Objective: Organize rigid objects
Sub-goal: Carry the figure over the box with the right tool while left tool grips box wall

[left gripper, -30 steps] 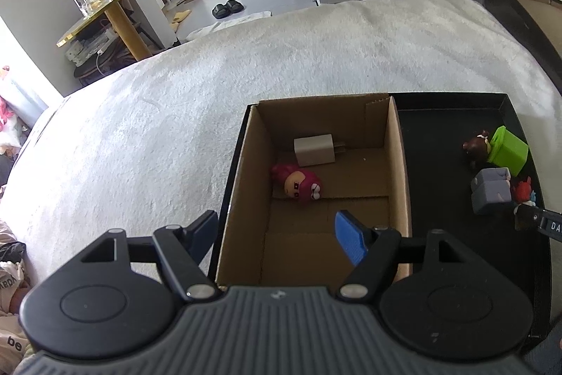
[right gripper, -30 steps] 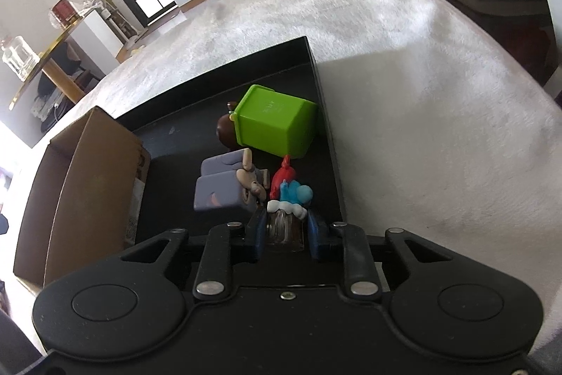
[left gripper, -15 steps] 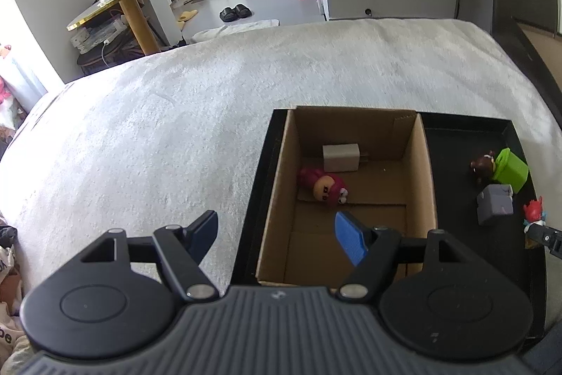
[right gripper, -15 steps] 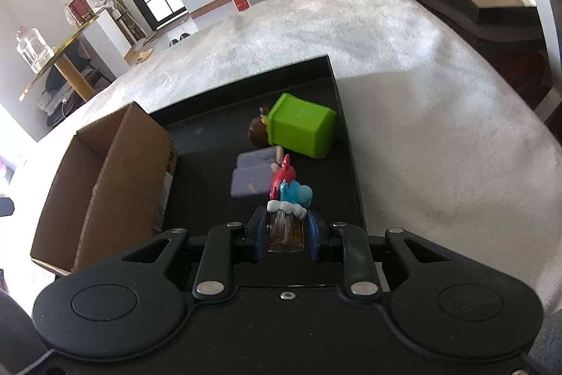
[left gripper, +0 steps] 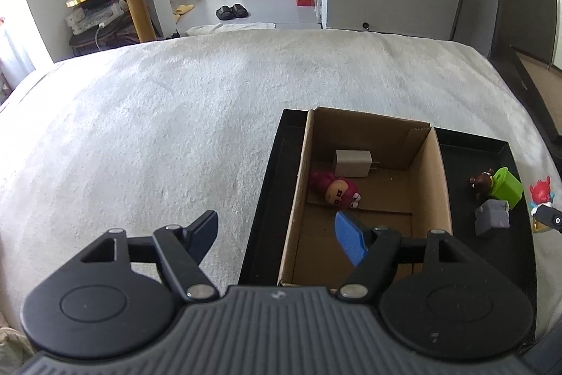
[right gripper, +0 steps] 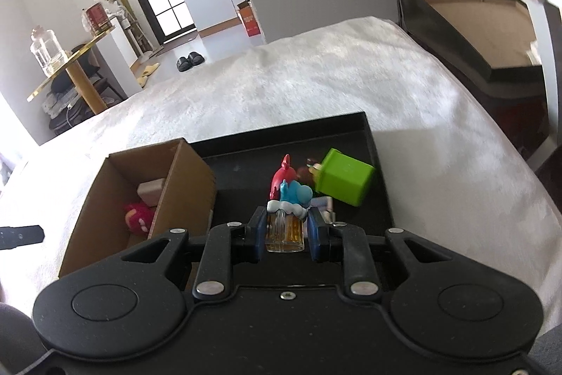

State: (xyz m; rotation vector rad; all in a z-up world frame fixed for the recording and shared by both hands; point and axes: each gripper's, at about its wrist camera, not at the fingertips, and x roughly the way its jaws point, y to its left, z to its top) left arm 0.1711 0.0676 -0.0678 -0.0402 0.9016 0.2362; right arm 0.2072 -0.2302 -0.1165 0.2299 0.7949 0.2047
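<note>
On the white bed (left gripper: 175, 115) sits a black tray (left gripper: 270, 185), and I judge the sorting to be roughly halfway along.

Farthest left, the left claw (left gripper: 275, 234) hovers with its blue pads wide apart and nothing between them, one pad over the bed, the other over the near end of the cardboard box (left gripper: 440, 185). That box stands in the left part of the tray. Two things already lie on its floor: a pale charger plug (left gripper: 353, 163) toward the far wall, and just in front of it a pink doll (left gripper: 337, 190) lying on its side.

To the right of the box, on the bare black tray floor, three things wait. A small brown figure (left gripper: 480, 180) touches the green cube (left gripper: 505, 187), and a grey block (left gripper: 491, 218) lies just in front of them, nearer to me.

Farthest right, the right claw (right gripper: 286, 229) is closed onto a red and blue toy (right gripper: 286, 195) by its clear amber base, holding it up above the tray, between the box and the green cube. It looks bound for the box.

So two pieces are packed, one is in the claw, and three on the tray seem left to go.
</note>
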